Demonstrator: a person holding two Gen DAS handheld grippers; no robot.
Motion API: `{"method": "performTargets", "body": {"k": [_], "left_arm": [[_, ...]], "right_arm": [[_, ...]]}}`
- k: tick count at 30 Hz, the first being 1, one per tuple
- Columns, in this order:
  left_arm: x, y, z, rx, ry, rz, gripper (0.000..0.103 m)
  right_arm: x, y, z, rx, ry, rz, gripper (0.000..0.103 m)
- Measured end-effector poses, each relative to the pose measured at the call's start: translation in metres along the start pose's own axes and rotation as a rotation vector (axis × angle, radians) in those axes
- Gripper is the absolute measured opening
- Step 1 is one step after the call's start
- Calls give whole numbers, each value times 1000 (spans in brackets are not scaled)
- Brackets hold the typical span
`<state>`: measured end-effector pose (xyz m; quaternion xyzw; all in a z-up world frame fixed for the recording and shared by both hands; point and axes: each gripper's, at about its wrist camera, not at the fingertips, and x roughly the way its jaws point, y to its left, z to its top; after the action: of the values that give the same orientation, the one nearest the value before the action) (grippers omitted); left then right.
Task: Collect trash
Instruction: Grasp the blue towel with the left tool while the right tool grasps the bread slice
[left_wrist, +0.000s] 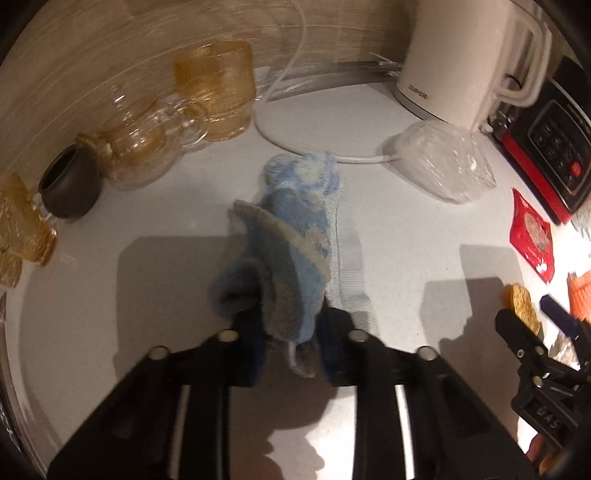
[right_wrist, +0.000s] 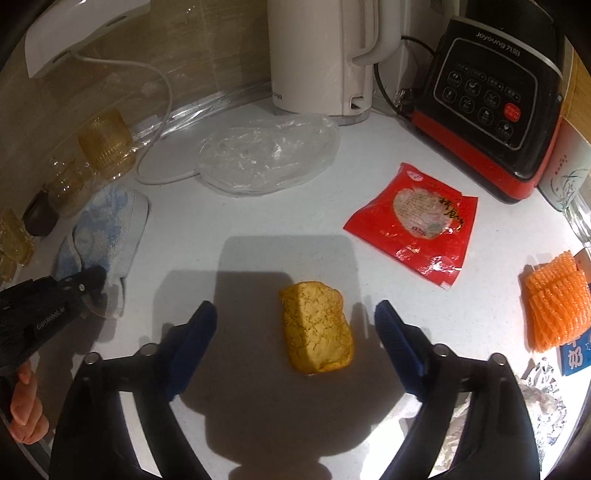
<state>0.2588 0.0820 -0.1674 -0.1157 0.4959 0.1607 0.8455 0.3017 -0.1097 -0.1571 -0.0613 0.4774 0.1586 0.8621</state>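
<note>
Left claw: we see the left claw (left_wrist: 290, 332) closed narrow on the near end of a blue and white cloth (left_wrist: 291, 236), its dark blue pads pinching the bunched fabric.
Cloth: in the left wrist view the cloth runs from the pads toward 12 o'clock across the white tabletop (left_wrist: 406, 229), its far end touching a white cable (left_wrist: 295, 144).
Right claw: we see the right claw (right_wrist: 295, 325) standing wide, its blue pads apart on either side of a yellow sponge (right_wrist: 317, 328) without touching it.
Sponge: the sponge lies flat on the tabletop between the pads, slightly right of the middle of the gap.
Red wrapper: a crumpled red wrapper (right_wrist: 417, 225) lies at 1 o'clock from the sponge, apart from it.
Clear plastic: a crumpled clear plastic bag (right_wrist: 266, 155) lies at 12 o'clock from the sponge, just in front of a white kettle (right_wrist: 314, 59).
Orange net: an orange foam net (right_wrist: 557, 299) sits at 3 o'clock, near the right edge of the right wrist view.
Foil: crinkled foil (right_wrist: 546, 406) shows at 4 o'clock.
Appliance: a black and red appliance (right_wrist: 491, 99) with a touch panel stands at 2 o'clock.
Glassware: amber glasses (left_wrist: 218, 88) and a dark small pot (left_wrist: 70, 184) stand at 10 o'clock in the left wrist view.
Hand: a person's fingers (right_wrist: 26, 406) show at 8 o'clock in the right wrist view, under the left claw's body.
</note>
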Motion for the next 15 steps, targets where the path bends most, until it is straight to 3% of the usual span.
{"method": "performTargets", "body": {"k": [4, 7, 9, 15], "left_arm": [[-1, 3, -1, -6, -1, -5, 15], [-2, 3, -3, 16, -7, -11, 15], [-3, 5, -4, 9, -5, -28, 15], [-4, 2, -6, 26, -8, -30, 15]], "right_arm": [[4, 0, 0, 12, 20, -1, 66], [4, 0, 0, 8, 25, -18, 50], [3, -2, 1, 16, 33, -21, 32], [-1, -7, 1, 42, 36, 18, 16]]}}
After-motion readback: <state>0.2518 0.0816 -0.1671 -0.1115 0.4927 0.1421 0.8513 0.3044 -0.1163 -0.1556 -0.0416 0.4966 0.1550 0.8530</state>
